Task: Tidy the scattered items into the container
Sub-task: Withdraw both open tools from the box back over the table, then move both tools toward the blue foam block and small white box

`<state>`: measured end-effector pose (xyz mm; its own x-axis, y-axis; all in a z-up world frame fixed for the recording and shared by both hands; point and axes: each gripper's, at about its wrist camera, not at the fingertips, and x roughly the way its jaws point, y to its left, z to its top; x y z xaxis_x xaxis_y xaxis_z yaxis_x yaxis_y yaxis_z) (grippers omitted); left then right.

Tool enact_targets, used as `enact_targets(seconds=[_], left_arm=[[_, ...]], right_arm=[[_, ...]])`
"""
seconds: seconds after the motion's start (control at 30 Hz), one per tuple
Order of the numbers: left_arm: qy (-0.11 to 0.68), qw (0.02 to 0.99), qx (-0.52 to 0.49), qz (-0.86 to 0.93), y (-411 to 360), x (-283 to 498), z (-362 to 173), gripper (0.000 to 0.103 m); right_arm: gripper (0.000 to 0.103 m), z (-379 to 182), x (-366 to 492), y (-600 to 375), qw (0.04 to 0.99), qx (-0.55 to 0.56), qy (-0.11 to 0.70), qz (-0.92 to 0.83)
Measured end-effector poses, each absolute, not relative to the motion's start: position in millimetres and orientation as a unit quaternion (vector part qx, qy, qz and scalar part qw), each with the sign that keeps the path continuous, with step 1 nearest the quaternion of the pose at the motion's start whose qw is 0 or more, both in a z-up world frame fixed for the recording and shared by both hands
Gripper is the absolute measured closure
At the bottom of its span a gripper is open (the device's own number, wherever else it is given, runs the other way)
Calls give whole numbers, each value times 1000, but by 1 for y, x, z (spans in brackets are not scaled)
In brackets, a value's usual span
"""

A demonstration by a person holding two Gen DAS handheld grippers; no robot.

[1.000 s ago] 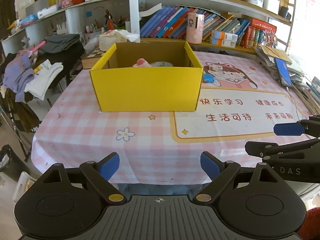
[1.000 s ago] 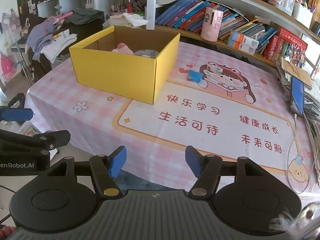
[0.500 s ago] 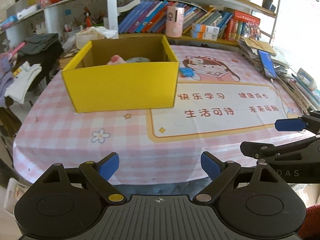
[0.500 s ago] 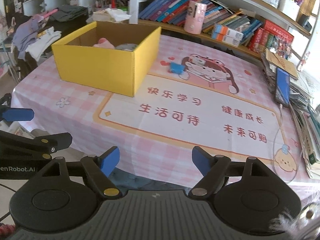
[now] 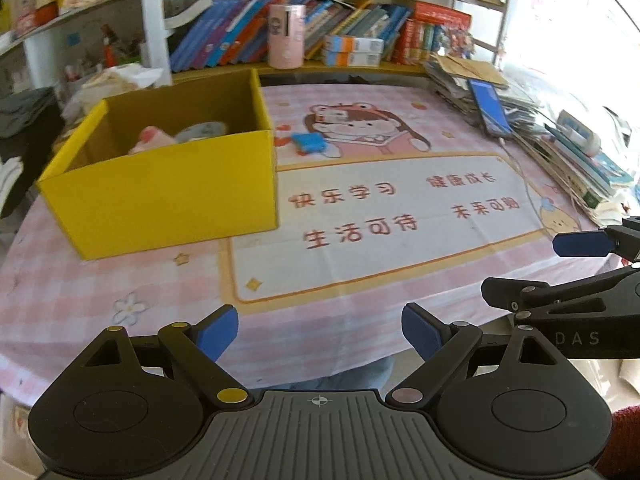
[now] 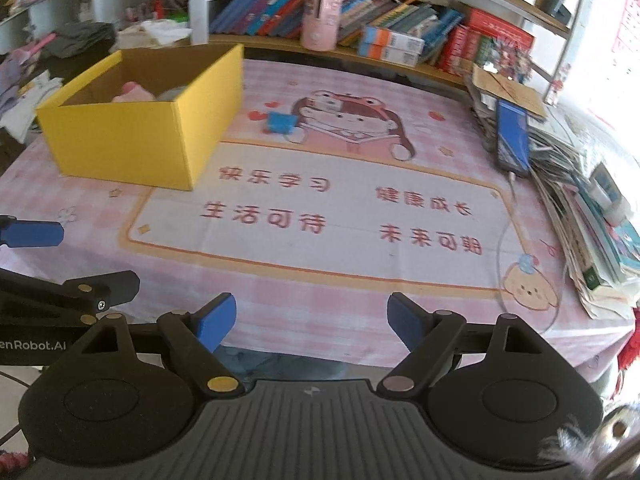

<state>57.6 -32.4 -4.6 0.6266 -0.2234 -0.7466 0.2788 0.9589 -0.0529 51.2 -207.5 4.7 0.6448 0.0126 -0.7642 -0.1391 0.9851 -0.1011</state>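
From the left wrist, a pink toy [image 5: 150,139] is seen inside the yellow box [image 5: 168,196], and the left claw [image 5: 318,334] is spread wide, empty

From the right wrist, the small blue block [image 6: 281,122] is left on the surface [image 6: 360,200] beside the box; the right claw [image 6: 310,322], just opened wider, holds nothing

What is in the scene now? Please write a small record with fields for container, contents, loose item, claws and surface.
container: yellow box, open top, on the table's left part
contents: a pink item and a grey item, partly hidden by the wall
loose item: small blue object on the tablecloth, just right of the box, apart from it
left claw: open, nothing between the fingers
right claw: open and empty; jaws have just been opening
surface: pink checked tablecloth with a cartoon print
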Motion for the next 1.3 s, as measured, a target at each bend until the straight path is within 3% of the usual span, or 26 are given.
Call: enact_targets(seconds=[0.63, 1.3], left_arm=[[416, 892, 44, -174, -94, 117, -18, 12], [419, 901, 46, -100, -173, 227, -22, 12]], right_arm=[[20, -9, 111, -267, 899, -57, 433, 9], [20, -16, 260, -348, 895, -43, 436, 79]])
